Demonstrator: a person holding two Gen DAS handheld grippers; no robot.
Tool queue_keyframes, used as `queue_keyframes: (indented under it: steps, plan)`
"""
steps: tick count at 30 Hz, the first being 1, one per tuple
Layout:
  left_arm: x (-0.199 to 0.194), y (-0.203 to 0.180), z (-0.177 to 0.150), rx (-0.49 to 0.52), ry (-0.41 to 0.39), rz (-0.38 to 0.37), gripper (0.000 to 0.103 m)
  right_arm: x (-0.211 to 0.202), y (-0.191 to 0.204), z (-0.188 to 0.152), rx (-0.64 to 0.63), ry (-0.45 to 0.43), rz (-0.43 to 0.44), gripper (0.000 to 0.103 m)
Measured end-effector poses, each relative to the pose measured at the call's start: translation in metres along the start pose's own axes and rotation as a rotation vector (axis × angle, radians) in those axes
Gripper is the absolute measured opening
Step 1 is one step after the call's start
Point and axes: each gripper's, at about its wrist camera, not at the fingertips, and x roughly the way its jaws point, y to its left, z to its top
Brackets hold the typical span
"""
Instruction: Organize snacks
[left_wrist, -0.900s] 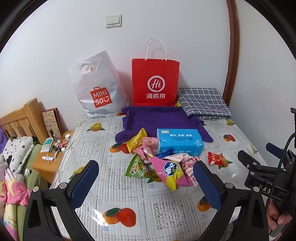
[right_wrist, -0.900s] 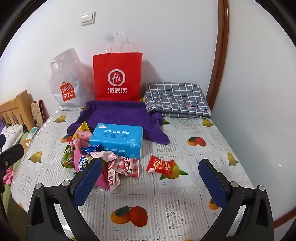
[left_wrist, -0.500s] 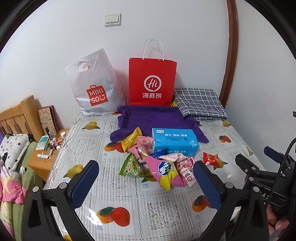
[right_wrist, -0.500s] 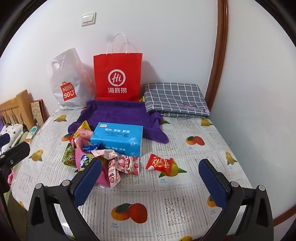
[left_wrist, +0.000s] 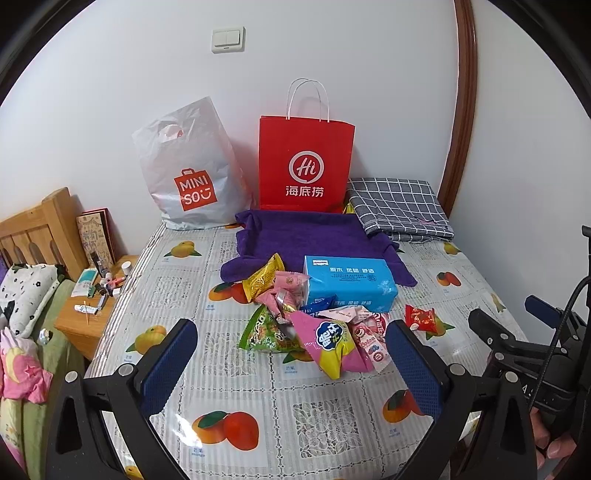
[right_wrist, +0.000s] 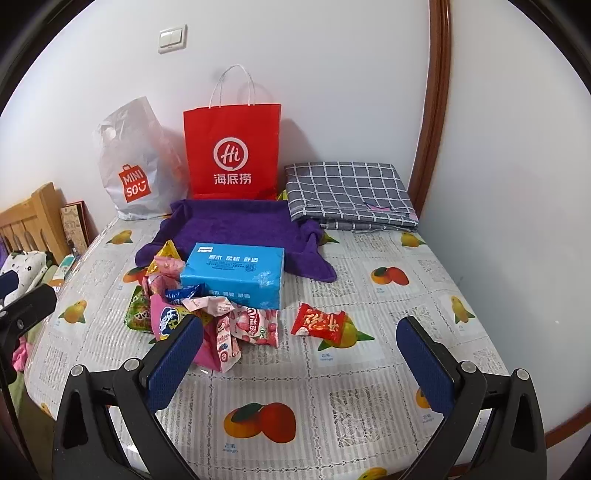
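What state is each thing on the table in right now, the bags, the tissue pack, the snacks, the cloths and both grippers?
Red paper bag: upright against the wall.
White plastic bag: slumped against the wall.
Purple towel: spread out, rumpled.
Checked cloth: folded flat.
Blue tissue pack: lying flat, sealed.
Snack pile: heaped, unsorted.
Red snack packet: lying apart from the pile.
Left gripper: open, empty.
Right gripper: open, empty.

The right gripper (right_wrist: 299, 356) is held over the fruit-print tablecloth (right_wrist: 332, 391), jaws wide apart and empty. A blue tissue pack (right_wrist: 234, 275) is set against a purple towel (right_wrist: 240, 229). Snack packets (right_wrist: 207, 317) are heaped to its left; a red packet (right_wrist: 318, 322) is laid apart.
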Motion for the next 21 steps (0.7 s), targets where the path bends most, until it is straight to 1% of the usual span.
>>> queue_keyframes:
  steps: [21]
  plan:
    - [-0.0008,-0.0023,-0.0008,0.003,-0.002,-0.002,0.102,-0.0061,0.0084,-0.0017,-0.021,-0.018,0.011,0.103]
